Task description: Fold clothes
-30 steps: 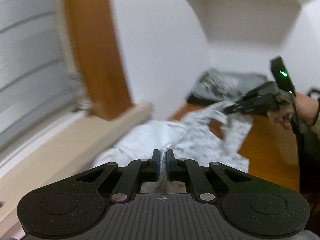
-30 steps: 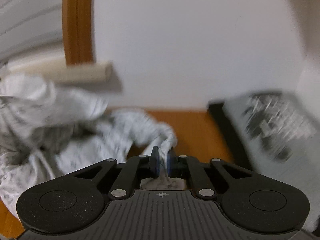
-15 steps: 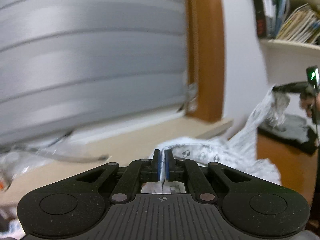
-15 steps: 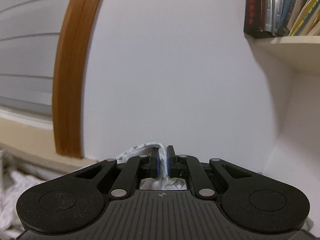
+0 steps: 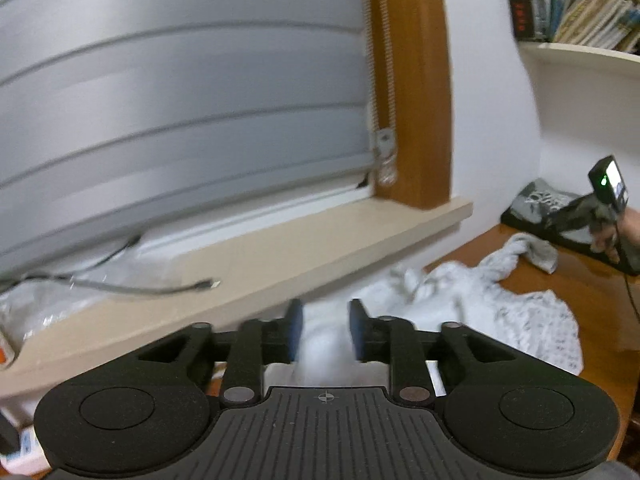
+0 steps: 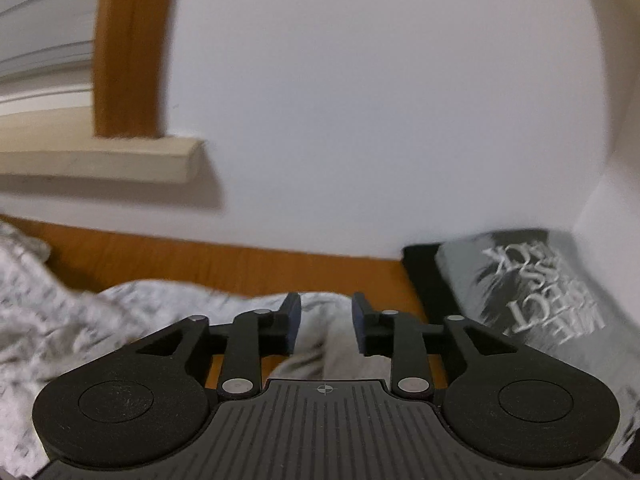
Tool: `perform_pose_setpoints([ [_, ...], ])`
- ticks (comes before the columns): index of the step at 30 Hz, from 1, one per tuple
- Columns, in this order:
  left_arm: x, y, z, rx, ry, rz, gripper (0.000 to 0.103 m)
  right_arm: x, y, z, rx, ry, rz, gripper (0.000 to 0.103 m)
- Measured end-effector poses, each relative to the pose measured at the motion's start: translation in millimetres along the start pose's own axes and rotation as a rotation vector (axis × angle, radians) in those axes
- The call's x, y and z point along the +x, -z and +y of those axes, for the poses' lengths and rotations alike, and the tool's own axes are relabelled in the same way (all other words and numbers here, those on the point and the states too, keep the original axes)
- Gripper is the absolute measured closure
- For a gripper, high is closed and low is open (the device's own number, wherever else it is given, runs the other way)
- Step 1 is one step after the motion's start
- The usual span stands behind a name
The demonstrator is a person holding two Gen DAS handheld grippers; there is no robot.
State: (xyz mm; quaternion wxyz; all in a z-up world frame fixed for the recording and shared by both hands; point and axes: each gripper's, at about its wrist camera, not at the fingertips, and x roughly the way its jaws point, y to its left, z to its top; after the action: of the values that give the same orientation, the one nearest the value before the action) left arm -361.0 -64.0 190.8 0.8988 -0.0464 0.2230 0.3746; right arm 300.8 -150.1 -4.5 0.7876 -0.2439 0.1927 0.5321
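A: Noting your grip. Left gripper (image 5: pixel 323 330) is standing with its jaws parted and nothing pinched; pale cloth is showing blurred in the gap, so I cannot tell if a pad is brushing it. Right gripper (image 6: pixel 325 326) is the same: fingers spread, fabric lying loose under and between them, no clamp.

B: And where is the garment sitting?

A: The white patterned garment (image 5: pixel 492 304) is lying rumpled on the wooden desk (image 5: pixel 588 292), bunched toward the back edge below the window sill (image 5: pixel 320 248), one twisted end trailing to your right gripper's side. It is spreading unevenly, no clean edges showing. Judging only from that, it is not lying folded.

B: Why is it lying there?

A: My guess: the bare wood in front is giving you room to flatten it. The folded grey shirt (image 6: pixel 532 300) is sitting on a dark stack at the desk's back right corner, beside the wall, likely parked clear of your working patch.

B: Any writing?

A: White lettering on the grey shirt, upside-down and smeared; not readable with certainty. Red marks on a book spine on the shelf (image 5: pixel 580 52), too blurred.
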Motion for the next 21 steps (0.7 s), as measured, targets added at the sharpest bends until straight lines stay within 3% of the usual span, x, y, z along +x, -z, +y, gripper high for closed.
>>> perform_pose_setpoints([
  [3,2,-6,-22,0.039,0.031,-0.006,0.072,-7,9,12,0.007,-0.070,-0.007,0.061],
  [13,30,17,-113,0.182,0.190,0.086,0.072,-37,36,100,-0.026,-0.348,0.000,0.053],
  [21,63,50,-140,0.295,0.154,0.173,0.044,-63,33,147,-0.035,-0.442,-0.045,0.052],
])
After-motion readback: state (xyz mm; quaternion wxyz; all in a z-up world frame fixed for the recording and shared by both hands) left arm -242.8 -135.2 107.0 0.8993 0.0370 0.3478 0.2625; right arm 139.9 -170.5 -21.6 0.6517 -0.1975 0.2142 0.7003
